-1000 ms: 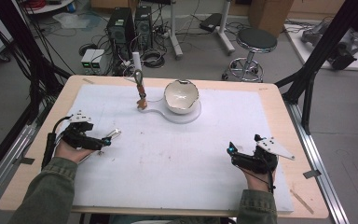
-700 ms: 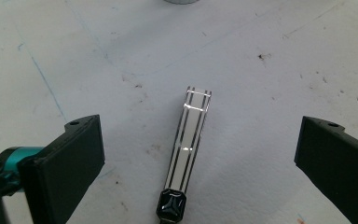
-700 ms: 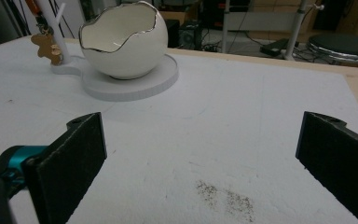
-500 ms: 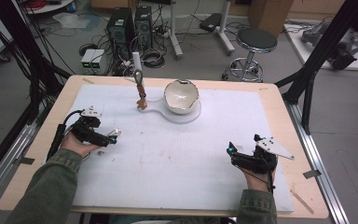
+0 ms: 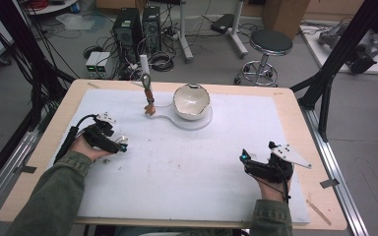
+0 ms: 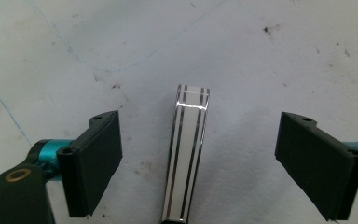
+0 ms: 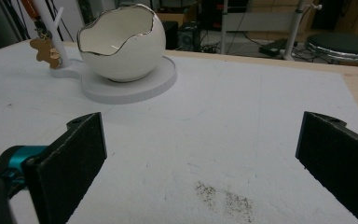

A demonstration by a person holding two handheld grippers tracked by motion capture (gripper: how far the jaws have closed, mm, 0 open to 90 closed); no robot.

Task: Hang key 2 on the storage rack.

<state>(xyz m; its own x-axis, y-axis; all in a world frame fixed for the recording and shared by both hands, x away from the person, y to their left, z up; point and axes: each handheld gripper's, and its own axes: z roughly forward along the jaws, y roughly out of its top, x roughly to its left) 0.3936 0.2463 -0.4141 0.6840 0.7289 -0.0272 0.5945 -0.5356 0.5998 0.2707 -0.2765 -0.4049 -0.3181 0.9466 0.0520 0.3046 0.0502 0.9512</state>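
Left gripper (image 5: 120, 145) sits low over the white mat (image 5: 187, 177) at the left side of the table. Its jaws have just been closing, yet in the left gripper view they stand apart with clear mat showing on either side of the metal bar (image 6: 186, 154), a polished strip with dark lines lying flat between them; neither pad touches it. Toward the middle far edge, an egg-shaped white bowl (image 5: 191, 101) with a jagged gilt rim rests on a round white base (image 5: 197, 122), and just left of it a thin post carries a small brown gingerbread figure (image 5: 150, 109). Right gripper (image 5: 246, 160) rests near the mat's right front, jaws spread wide and holding nothing, aimed toward the bowl.
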